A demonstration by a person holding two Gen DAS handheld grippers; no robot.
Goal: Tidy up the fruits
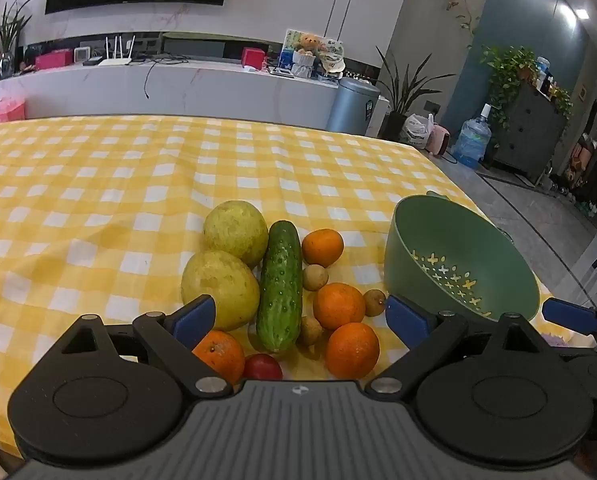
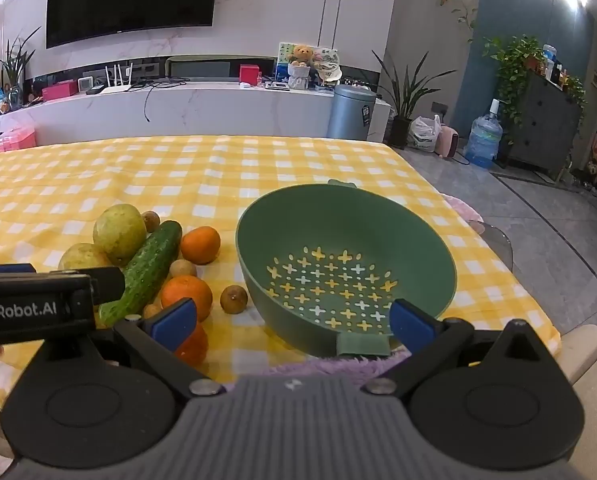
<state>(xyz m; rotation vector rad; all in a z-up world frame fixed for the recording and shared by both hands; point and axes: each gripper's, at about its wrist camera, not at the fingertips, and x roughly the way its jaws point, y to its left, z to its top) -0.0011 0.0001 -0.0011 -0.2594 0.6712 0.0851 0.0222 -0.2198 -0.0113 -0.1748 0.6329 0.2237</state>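
A pile of produce lies on the yellow checked cloth: two yellow-green pomelos (image 1: 234, 230) (image 1: 218, 288), a cucumber (image 1: 280, 284), several oranges (image 1: 322, 246) (image 1: 338, 305), small brown longans (image 1: 315, 277) and a red fruit (image 1: 262, 366). My left gripper (image 1: 302, 316) hovers open just above the near side of the pile, holding nothing. A green perforated colander (image 2: 338, 220) stands empty to the right of the fruit. My right gripper (image 2: 294, 320) is open over the colander's near rim, also holding nothing. The left gripper (image 2: 38, 296) shows at the left edge of the right wrist view.
The table's right edge (image 1: 458, 184) runs close behind the colander, with floor beyond. A purple fuzzy fabric (image 2: 318, 366) lies at the near table edge. A long white counter (image 1: 178, 84) with clutter stands behind the table.
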